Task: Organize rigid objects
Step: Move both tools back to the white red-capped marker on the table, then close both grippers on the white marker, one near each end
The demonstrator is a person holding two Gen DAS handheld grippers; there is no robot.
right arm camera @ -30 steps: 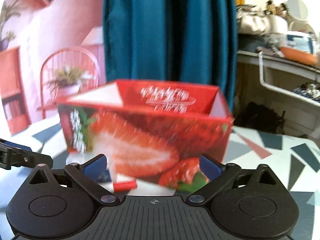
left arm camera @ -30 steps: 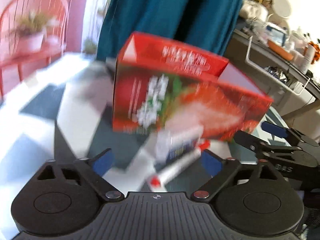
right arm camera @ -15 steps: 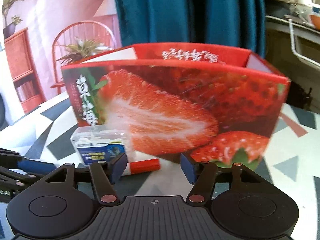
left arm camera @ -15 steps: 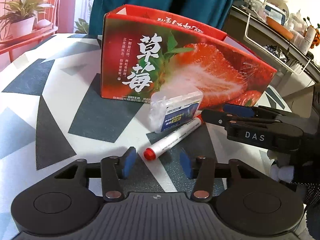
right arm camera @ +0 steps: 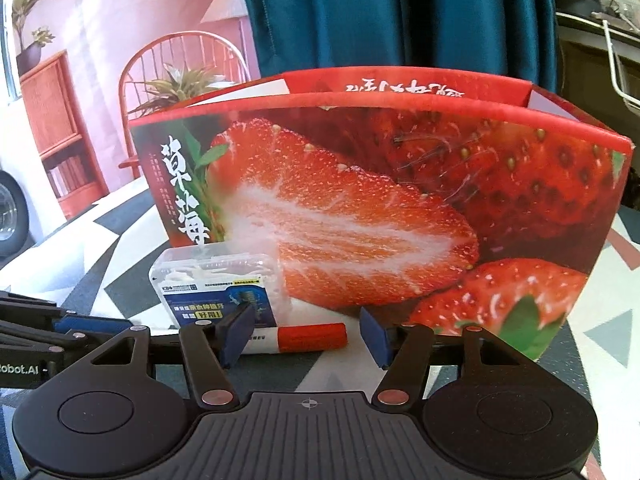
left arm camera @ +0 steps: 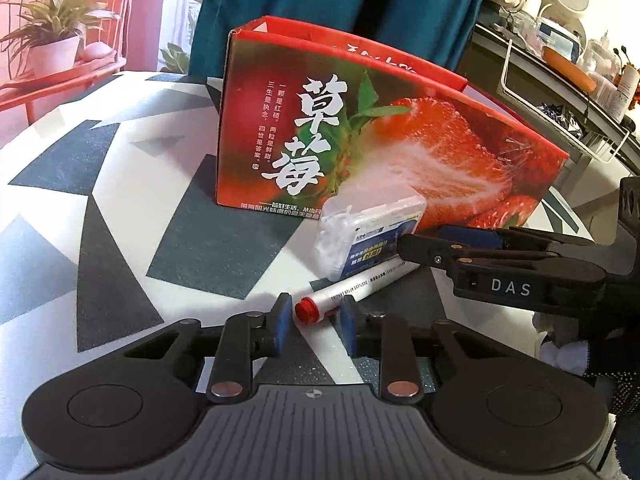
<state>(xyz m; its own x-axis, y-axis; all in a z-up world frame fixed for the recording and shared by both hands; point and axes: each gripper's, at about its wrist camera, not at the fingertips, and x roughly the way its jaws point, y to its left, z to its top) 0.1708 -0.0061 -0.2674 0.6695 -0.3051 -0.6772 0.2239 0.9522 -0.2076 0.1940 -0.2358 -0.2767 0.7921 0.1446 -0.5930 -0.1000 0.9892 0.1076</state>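
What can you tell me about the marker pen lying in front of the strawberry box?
The marker pen is a slim white plastic barrel with small dark print along it, a red cap at one end and a red plug at the other. It lies flat on the patterned tabletop, in front of the strawberry box and against the clear floss-pick case. The left claw brackets the plug end, its jaws having just been closing, pads at or nearly on it. The right claw straddles the capped end without touching.
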